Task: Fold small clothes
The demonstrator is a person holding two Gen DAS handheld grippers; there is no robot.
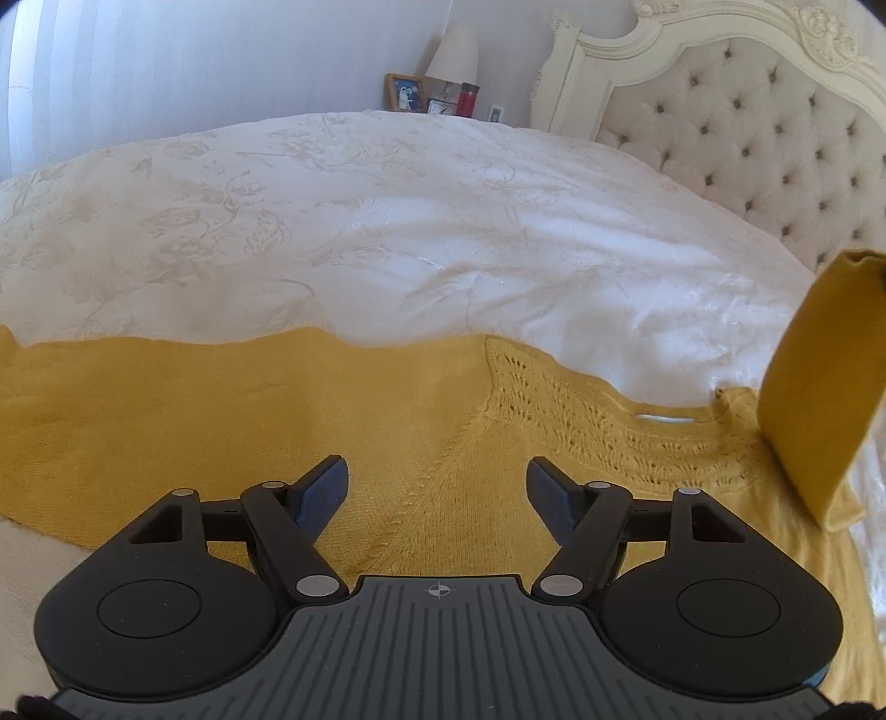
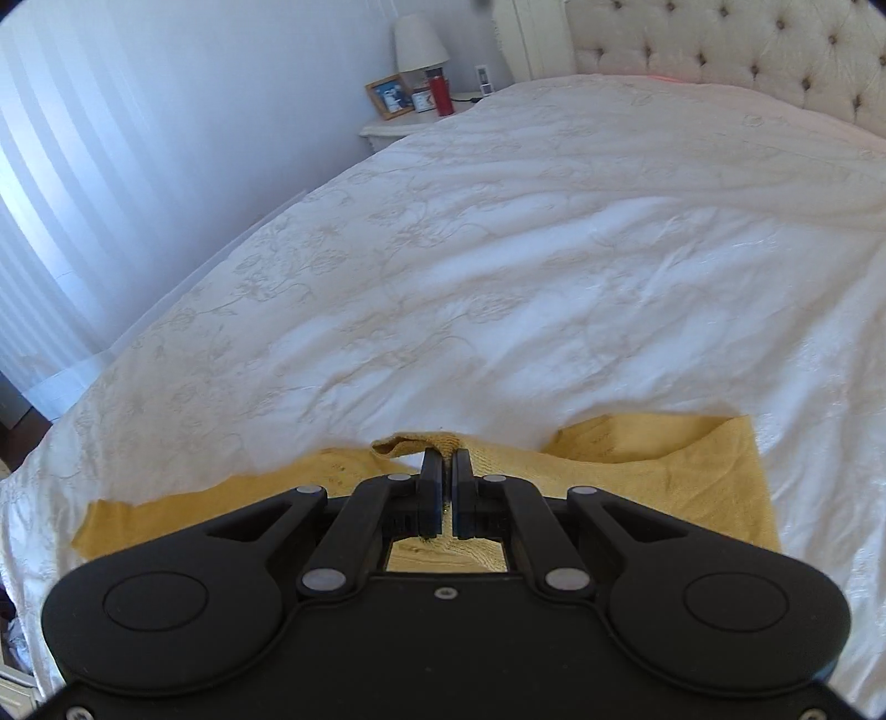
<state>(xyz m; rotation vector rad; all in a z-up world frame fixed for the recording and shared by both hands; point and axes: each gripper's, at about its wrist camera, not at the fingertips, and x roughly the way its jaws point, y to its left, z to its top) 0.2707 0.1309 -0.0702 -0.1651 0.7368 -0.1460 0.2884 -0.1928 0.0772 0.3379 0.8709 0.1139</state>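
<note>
A mustard-yellow knit sweater (image 1: 232, 421) lies spread on the white bedspread (image 1: 387, 221). My left gripper (image 1: 437, 484) is open and empty, just above the sweater's body near the lace shoulder seam. At the right of the left wrist view, a sleeve (image 1: 814, 387) is lifted upright off the bed. In the right wrist view my right gripper (image 2: 447, 471) is shut on a fold of the sweater's edge (image 2: 421, 443), with more of the yellow sweater (image 2: 664, 471) below and to the right.
A tufted cream headboard (image 1: 747, 138) stands at the right. A nightstand (image 2: 398, 130) beyond the bed holds a lamp (image 2: 418, 41), a picture frame (image 2: 390, 97), a small clock and a red bottle (image 2: 440, 94). White curtains (image 2: 83, 194) hang at the left.
</note>
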